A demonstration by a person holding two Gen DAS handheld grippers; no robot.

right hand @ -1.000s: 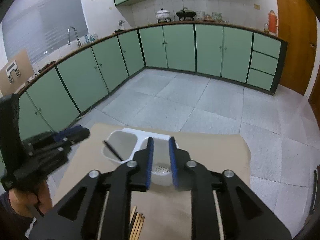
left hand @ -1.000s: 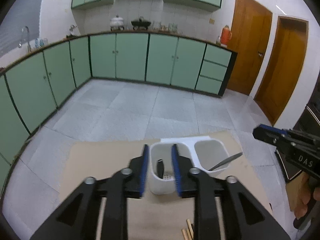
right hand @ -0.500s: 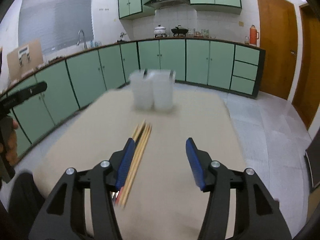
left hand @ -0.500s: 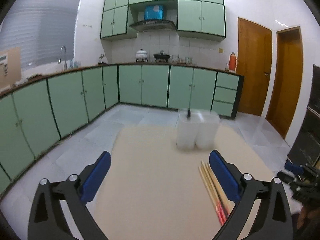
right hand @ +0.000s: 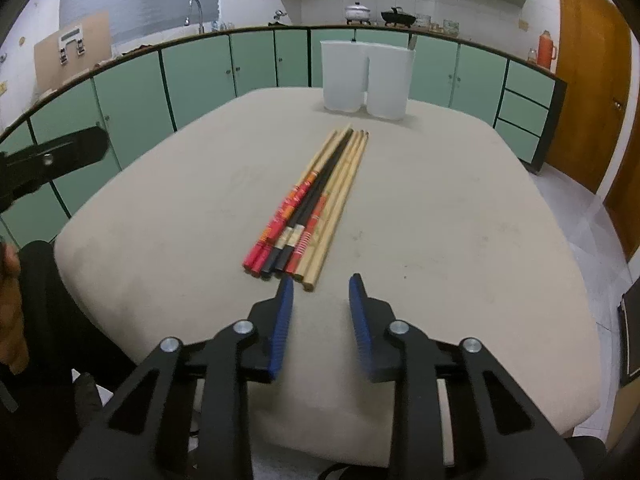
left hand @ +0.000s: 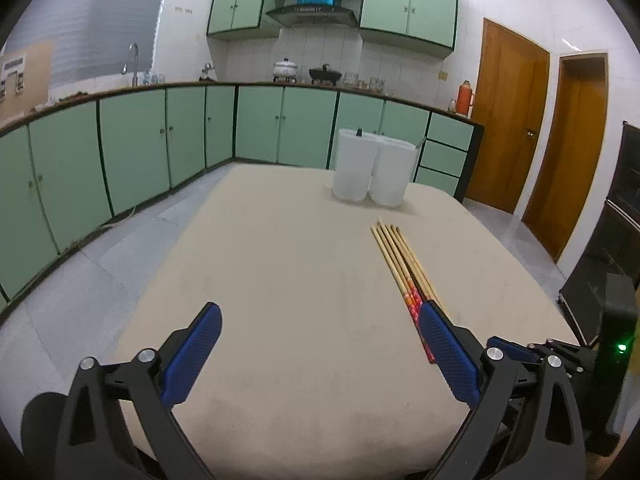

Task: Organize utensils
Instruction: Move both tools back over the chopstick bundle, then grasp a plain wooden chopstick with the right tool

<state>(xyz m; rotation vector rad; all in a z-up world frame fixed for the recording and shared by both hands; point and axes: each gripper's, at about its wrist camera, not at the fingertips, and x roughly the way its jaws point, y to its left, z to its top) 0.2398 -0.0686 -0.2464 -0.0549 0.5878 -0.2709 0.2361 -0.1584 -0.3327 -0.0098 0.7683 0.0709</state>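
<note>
Counter [right hand: 460, 220] bare along left and right edges; chopsticks [right hand: 316, 200] lie mid-counter; white holder [right hand: 366, 80] blocks the far edge.

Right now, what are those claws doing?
Left claw wide open, empty. Right claw part open, just narrowed, empty. Chopsticks flat on table, untouched. Path clear.

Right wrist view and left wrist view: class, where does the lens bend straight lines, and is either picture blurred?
Right wrist view: sharp; the dark counter edge above the green cabinets arches, a fisheye effect, and the corners go black. Left wrist view: also sharp; the brown wooden doors lean inward, and the beige table bulges.
</note>
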